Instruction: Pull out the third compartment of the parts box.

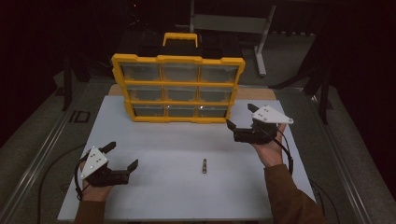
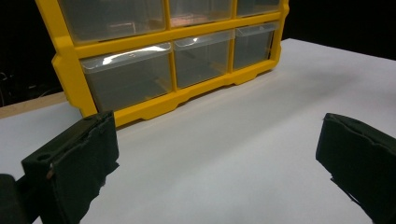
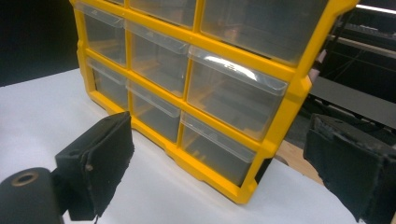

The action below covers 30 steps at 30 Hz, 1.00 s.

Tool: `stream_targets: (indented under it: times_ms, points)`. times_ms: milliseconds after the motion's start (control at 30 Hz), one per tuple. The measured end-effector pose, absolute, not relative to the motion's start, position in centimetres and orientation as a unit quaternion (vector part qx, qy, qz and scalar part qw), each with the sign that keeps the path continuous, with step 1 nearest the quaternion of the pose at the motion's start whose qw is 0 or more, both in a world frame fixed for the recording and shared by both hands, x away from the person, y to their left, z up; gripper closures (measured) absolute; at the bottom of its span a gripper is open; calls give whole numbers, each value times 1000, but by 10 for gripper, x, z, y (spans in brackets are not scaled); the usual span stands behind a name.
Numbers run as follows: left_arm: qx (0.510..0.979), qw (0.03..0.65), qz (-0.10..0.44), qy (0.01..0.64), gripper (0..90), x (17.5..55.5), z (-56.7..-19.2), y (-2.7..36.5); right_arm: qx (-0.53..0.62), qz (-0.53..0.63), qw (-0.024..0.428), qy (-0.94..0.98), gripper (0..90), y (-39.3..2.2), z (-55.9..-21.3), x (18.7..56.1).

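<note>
White table (image 1: 154, 140) under dim light, dark room behind. Yellow drawer cabinet (image 1: 177, 88) upright at far edge, clear drawers shut. Small bolt (image 1: 204, 165) lying near front edge, right of centre; I see it from high view (neither gripper view catches it). Left gripper (image 1: 123, 156) near front-left corner, jaws spread, nothing between. Right gripper (image 1: 240, 116) by cabinet's lower right corner, jaws spread; its own view shows bottom right drawer (image 3: 217, 149) close ahead.

yellow nine-drawer organizer (image 1: 178, 88) upright on table, clear drawers shut
</note>
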<state>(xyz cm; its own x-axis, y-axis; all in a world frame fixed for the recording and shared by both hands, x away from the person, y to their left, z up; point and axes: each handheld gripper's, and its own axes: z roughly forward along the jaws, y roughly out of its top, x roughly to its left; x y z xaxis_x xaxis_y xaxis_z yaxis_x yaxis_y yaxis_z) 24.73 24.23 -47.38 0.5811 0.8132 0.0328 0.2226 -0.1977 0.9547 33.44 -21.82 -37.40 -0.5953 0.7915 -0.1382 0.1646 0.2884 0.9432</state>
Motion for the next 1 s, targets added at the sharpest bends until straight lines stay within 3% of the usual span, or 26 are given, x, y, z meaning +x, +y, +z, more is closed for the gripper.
stream_targets:
  times_ms: [1000]
  points:
    - [721,521,281,360,0,247,-475,242,308,490,328,746,81,-189,-362,363]
